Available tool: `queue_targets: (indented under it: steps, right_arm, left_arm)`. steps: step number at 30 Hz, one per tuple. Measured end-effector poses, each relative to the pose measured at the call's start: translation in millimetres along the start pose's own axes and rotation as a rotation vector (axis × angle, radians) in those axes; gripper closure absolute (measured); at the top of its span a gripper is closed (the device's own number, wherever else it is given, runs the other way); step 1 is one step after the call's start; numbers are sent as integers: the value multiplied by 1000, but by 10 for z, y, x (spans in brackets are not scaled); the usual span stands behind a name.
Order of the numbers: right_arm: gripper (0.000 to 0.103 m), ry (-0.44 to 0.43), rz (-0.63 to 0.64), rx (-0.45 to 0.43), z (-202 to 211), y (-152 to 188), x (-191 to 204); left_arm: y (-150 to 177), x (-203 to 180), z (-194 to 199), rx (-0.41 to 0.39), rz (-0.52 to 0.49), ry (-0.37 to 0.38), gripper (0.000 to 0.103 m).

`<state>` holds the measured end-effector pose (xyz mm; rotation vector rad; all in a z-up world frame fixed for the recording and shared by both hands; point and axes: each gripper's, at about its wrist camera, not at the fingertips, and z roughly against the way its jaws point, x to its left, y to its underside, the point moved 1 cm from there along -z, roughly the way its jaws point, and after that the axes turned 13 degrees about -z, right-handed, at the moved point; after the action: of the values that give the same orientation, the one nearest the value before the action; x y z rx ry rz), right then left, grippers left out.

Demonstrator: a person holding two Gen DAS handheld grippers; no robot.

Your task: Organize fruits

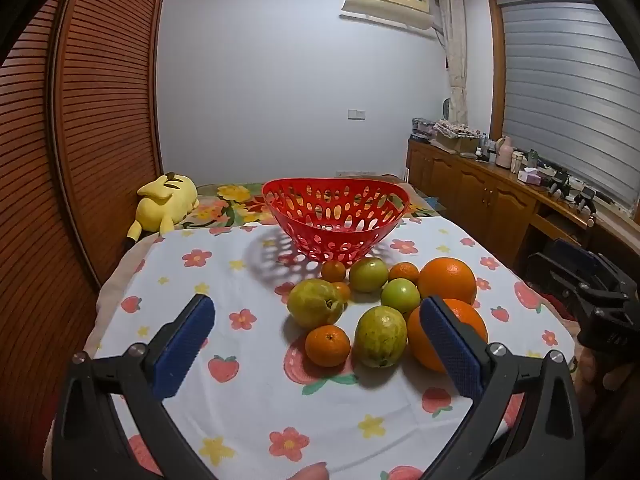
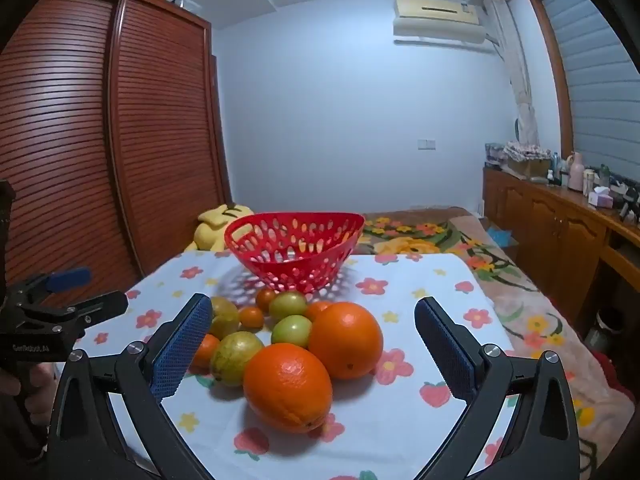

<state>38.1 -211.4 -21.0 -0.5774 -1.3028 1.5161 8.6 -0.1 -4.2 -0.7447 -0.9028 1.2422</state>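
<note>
Fruit lies bunched on the flowered tablecloth [image 1: 248, 264] in front of you, all of it outside the red perforated basket [image 1: 336, 216], which stands upright at the far end of the cloth with nothing visible inside it.

Your left gripper [image 1: 316, 332] is spread wide and grasps nothing. Its blue pads [image 1: 188, 344] hover over the cloth, and a small tangerine [image 1: 328, 346] and a greenish-yellow guava [image 1: 381, 336] sit in the space ahead between the fingers, touching neither pad. The near large orange [image 1: 476, 320] is partly hidden behind the right-hand pad in this view; whether it touches that pad you cannot tell.

Your right gripper [image 2: 314, 344] is likewise released and empty. The near large orange [image 2: 288, 386] lies between its fingers, clear of both pads, with the second large orange [image 2: 346, 340] just behind it and touching it. Two green tomatoes [image 2: 292, 330] sit behind those, and smaller tangerines [image 2: 251, 317] lie closest to the basket foot. A second guava [image 1: 316, 303] rests at the left side of the cluster.

Beyond the table, a yellow plush toy [image 1: 168, 200] lies on the bed beside the slatted wardrobe [image 1: 100, 120].
</note>
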Motion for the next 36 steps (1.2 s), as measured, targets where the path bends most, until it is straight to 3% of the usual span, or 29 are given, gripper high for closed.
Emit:
queue_targets:
  steps: [36]
  right_arm:
    - [0, 17, 1, 32, -4, 70, 0]
  left_arm:
    - [28, 64, 93, -24, 8, -18, 0]
